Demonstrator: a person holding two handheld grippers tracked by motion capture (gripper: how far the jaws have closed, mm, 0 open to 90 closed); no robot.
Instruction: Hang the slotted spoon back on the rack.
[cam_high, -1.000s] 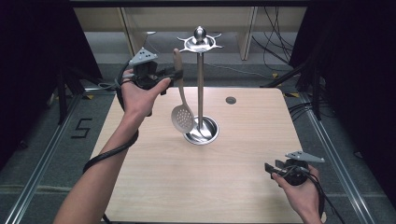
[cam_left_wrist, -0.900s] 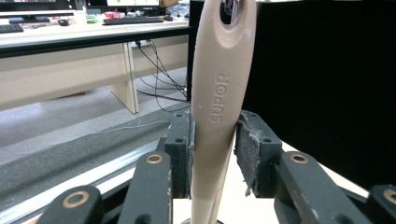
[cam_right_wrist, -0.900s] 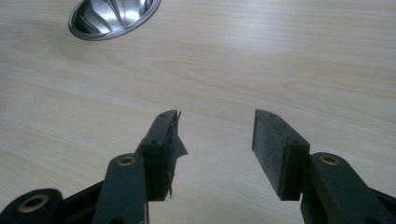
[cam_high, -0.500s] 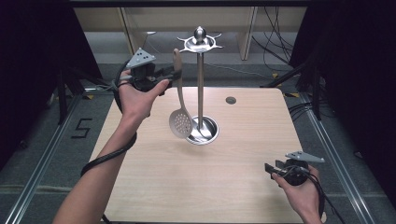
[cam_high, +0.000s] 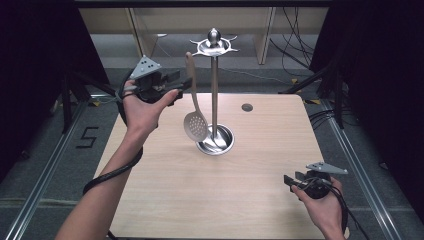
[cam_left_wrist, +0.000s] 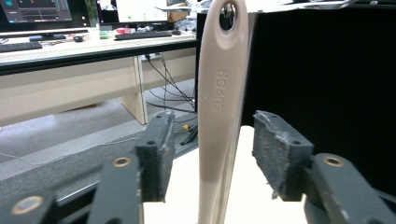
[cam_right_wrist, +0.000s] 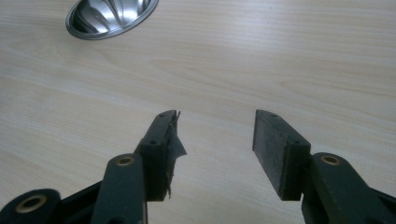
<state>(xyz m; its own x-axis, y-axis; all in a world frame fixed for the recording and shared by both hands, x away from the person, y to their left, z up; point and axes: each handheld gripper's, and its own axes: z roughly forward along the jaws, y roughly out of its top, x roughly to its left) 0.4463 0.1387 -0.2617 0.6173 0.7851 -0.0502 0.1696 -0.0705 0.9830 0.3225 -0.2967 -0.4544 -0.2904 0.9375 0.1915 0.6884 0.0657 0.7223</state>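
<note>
With left gripper jaws spread beside skimmer handle and right gripper likewise spread, risk of skimmer dropping beside rack.

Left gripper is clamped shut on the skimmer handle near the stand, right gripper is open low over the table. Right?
Not quite. In the left gripper view the left gripper is open: its jaws stand apart on either side of the skimmer handle, with gaps showing. The rest holds: the stand is close by, and the right gripper is open over the table.
</note>
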